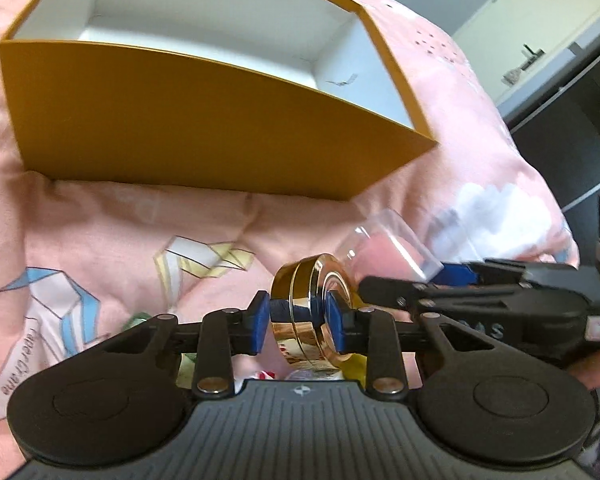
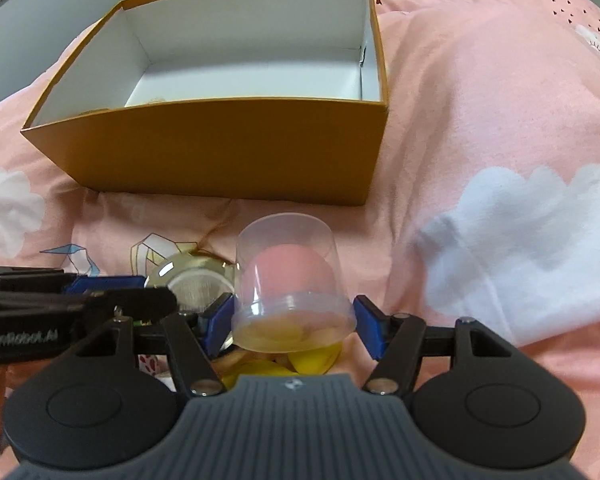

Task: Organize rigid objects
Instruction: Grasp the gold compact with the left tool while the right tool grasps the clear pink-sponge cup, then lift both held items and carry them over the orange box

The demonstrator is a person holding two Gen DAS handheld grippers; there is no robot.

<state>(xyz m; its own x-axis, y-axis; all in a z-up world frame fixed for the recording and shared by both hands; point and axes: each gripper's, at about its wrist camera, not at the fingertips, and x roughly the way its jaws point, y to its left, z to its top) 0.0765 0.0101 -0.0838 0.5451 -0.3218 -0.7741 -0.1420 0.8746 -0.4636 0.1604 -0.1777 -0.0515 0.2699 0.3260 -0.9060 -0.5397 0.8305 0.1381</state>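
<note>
Gold compact (image 1: 314, 304) clamped in left claw (image 1: 298, 320), clear pink-sponge jar (image 2: 292, 280) clamped in right claw (image 2: 296, 320), orange box (image 2: 220, 152) w/ white inside behind.

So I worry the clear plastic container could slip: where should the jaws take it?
Grip the clear plastic container across its stepped lid band near the base, coming level from the side as the right gripper does. The dome above tapers and is smooth; the band is wider, with a lip.

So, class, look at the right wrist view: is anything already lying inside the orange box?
No: the orange box shows only its bare white floor and walls, while the clear container sits outside it between the right gripper fingers.
</note>
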